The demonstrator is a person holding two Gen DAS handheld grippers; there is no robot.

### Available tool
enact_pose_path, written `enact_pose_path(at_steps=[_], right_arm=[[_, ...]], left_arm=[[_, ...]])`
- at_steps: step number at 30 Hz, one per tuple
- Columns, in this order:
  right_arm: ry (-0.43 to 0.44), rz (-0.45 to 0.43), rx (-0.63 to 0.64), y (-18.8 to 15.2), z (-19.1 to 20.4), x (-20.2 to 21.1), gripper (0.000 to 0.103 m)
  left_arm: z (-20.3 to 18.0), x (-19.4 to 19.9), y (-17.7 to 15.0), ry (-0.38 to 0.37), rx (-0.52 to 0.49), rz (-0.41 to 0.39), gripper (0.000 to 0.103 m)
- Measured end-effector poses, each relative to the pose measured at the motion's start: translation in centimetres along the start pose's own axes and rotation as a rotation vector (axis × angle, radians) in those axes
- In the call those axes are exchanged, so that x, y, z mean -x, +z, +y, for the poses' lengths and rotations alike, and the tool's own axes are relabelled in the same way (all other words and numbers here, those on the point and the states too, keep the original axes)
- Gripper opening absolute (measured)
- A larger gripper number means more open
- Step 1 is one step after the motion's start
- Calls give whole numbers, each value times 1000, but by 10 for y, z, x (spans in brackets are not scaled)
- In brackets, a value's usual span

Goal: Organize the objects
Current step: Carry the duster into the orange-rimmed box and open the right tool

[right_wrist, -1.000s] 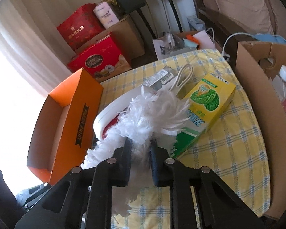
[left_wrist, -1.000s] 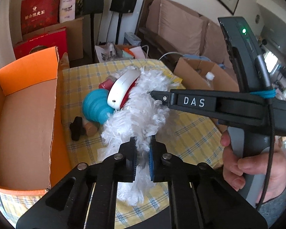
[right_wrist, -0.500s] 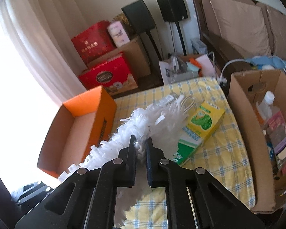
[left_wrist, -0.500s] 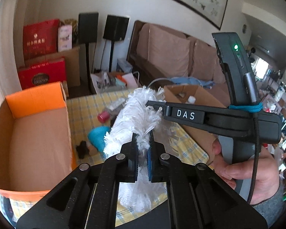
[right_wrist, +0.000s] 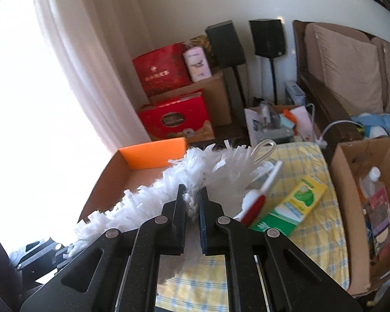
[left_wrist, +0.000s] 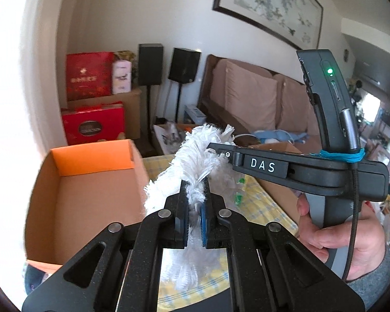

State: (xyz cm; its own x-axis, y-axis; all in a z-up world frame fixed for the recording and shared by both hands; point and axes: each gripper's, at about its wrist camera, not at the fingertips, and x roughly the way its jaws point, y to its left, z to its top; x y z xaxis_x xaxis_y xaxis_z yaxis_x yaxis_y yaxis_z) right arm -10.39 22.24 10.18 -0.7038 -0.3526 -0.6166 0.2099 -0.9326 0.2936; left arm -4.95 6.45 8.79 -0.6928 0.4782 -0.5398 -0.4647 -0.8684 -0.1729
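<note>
A white shaggy mop head (left_wrist: 195,161) hangs in the air above the table, stretched between both grippers. My left gripper (left_wrist: 194,202) is shut on one end of it. In the left wrist view my right gripper (left_wrist: 213,147) comes in from the right and bites the far end. In the right wrist view my right gripper (right_wrist: 192,202) is shut on the mop head (right_wrist: 169,189), which trails down to the left. The orange open cardboard box (left_wrist: 85,189) stands on the left, also seen as the orange box (right_wrist: 148,156).
On the yellow checked tablecloth (right_wrist: 317,223) lie a green and yellow carton (right_wrist: 293,205), a white and red item (right_wrist: 257,200) and a white cord loop (right_wrist: 262,148). A brown cardboard box (right_wrist: 351,182) with bottles stands at the right. Sofa, speakers and red boxes stand behind.
Both grippers rose with the mop head, lifting it off the table. The items it covered now lie exposed below, and both views tilted up toward the room.
</note>
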Motion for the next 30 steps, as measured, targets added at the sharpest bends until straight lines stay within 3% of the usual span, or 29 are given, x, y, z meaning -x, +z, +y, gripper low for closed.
enact_pose_path(at_steps=[9, 16, 30], right_arm=[[69, 29, 72, 9, 60, -37, 6], [110, 73, 111, 5, 95, -77, 6], [120, 140, 167, -19, 115, -133, 6]], left_arm=[[56, 19, 1, 115, 39, -10, 6], [102, 15, -12, 193, 87, 25, 6], [160, -25, -43, 284, 147, 119, 6]])
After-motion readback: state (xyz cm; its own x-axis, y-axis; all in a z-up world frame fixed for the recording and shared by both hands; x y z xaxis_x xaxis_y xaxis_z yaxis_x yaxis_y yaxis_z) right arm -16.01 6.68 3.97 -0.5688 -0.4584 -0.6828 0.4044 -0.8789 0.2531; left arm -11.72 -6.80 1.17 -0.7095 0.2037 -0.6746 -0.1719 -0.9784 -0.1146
